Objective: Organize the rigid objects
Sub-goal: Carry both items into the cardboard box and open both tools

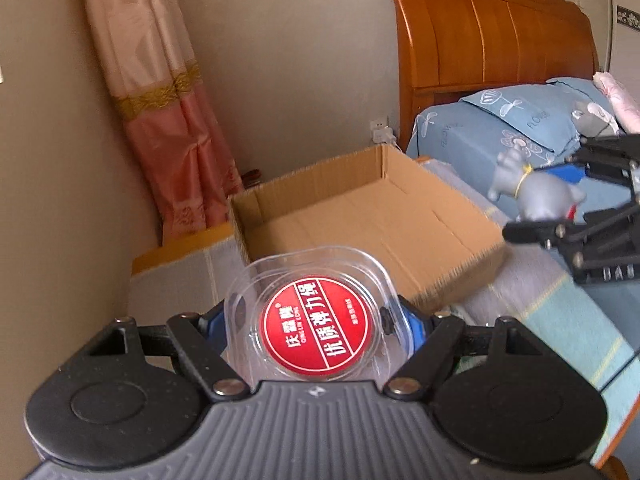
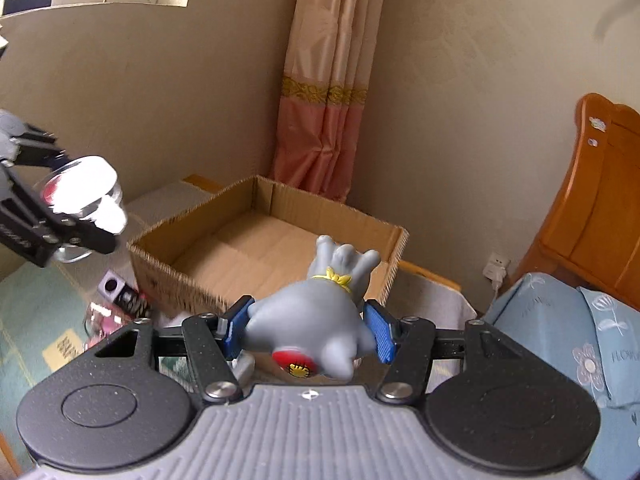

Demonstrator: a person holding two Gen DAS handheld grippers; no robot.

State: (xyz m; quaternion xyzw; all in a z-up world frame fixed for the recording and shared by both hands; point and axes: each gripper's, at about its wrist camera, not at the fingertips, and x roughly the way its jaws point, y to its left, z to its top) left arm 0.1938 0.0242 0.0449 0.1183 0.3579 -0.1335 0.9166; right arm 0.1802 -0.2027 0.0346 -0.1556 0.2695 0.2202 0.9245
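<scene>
My left gripper (image 1: 314, 320) is shut on a clear plastic case with a round red label (image 1: 316, 326), held in the air in front of the open cardboard box (image 1: 360, 216). In the right wrist view, my right gripper (image 2: 310, 330) is shut on a grey toy figure (image 2: 316, 312) with a yellow band and a red patch, its blue pads (image 2: 380, 330) pressing on both sides. That box (image 2: 264, 240) lies just ahead of it, with nothing visible inside. Each gripper shows in the other's view: the right one with the toy (image 1: 544, 196), the left one with the glaring case (image 2: 80, 192).
The box rests on a low covered surface beside a bed (image 1: 500, 128) with a wooden headboard (image 1: 492, 28). A pink curtain (image 1: 168, 112) hangs in the corner. Small items (image 2: 120, 300) lie on the green checked cloth (image 2: 24, 312) left of the box. A wall socket (image 2: 498, 266) sits low.
</scene>
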